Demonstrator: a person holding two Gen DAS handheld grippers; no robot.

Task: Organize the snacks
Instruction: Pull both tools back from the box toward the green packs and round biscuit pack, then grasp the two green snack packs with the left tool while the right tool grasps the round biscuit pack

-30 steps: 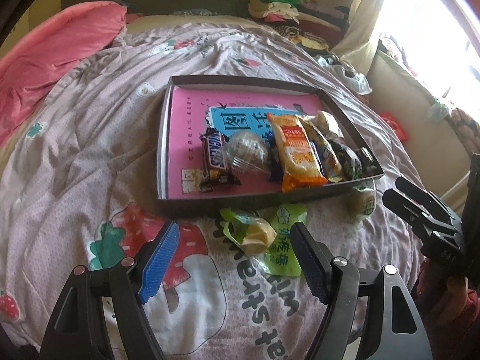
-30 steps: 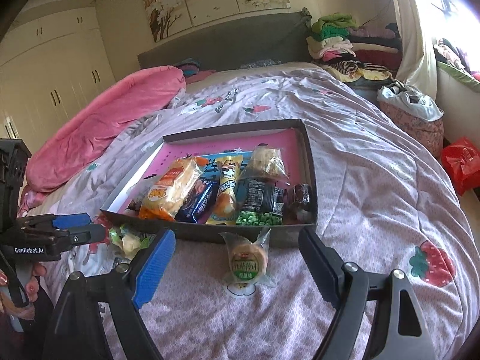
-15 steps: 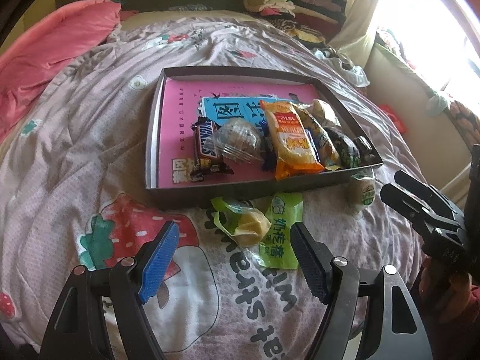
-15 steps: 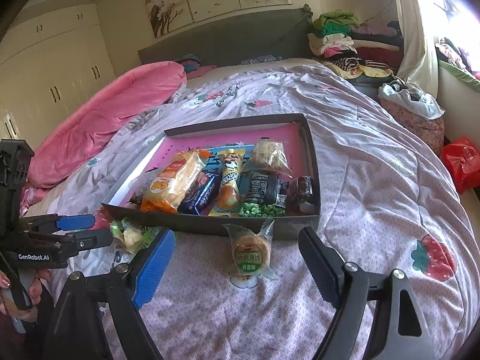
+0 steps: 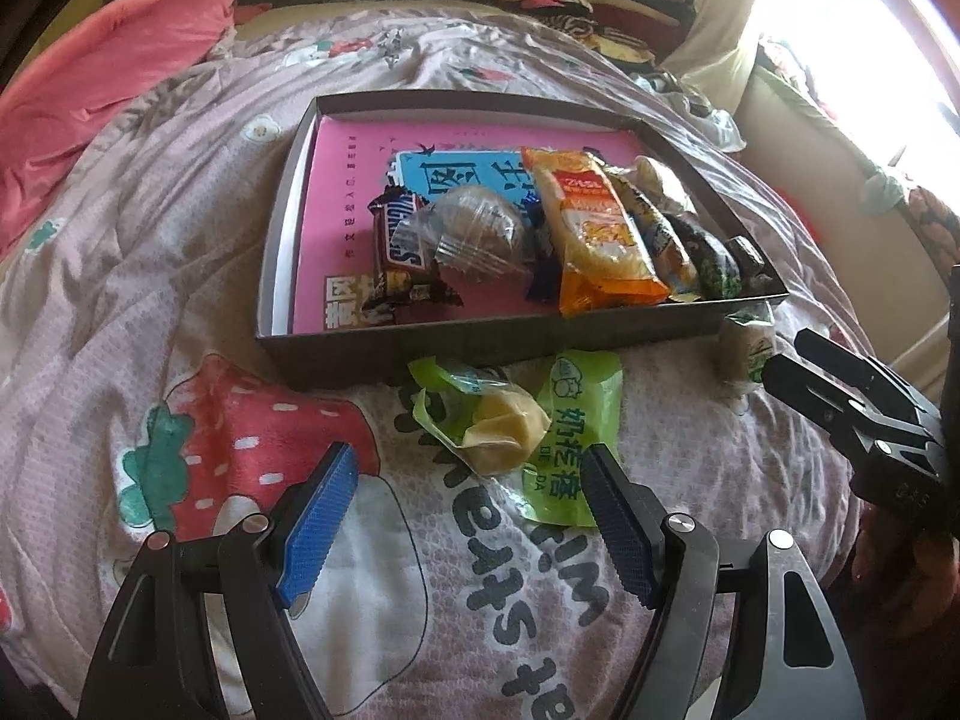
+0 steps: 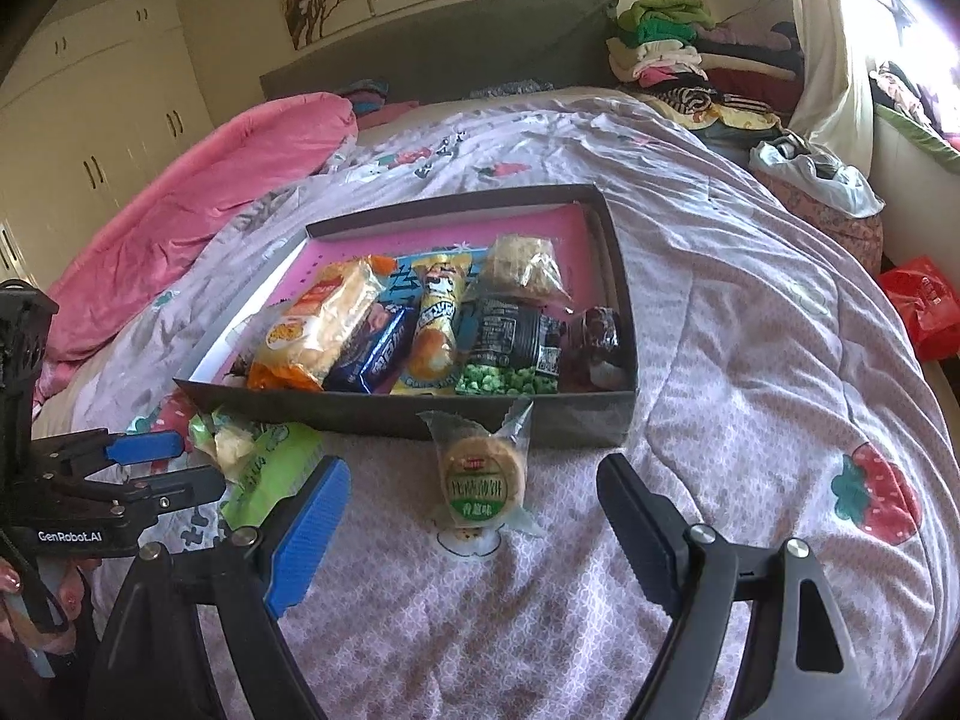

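A dark box (image 5: 498,339) with a pink bottom lies on the bed and holds several snacks, among them a Snickers bar (image 5: 399,240) and an orange packet (image 5: 600,234). In front of it lie a green-wrapped yellow pastry (image 5: 498,429) and a green packet (image 5: 567,438). My left gripper (image 5: 468,516) is open just short of them. A round cracker pack (image 6: 483,477) lies in front of the box (image 6: 594,414). My right gripper (image 6: 474,525) is open around its near end. The left gripper (image 6: 156,462) also shows at the left of the right wrist view.
The bed has a lilac quilt with strawberry prints (image 6: 876,495). A pink duvet (image 6: 198,198) lies at the far left. Folded clothes (image 6: 666,45) are piled by the headboard. A red bag (image 6: 921,306) is on the floor to the right.
Both grippers have moved forward and lower toward the loose snacks in front of the box. Both stay open. No snack has moved.
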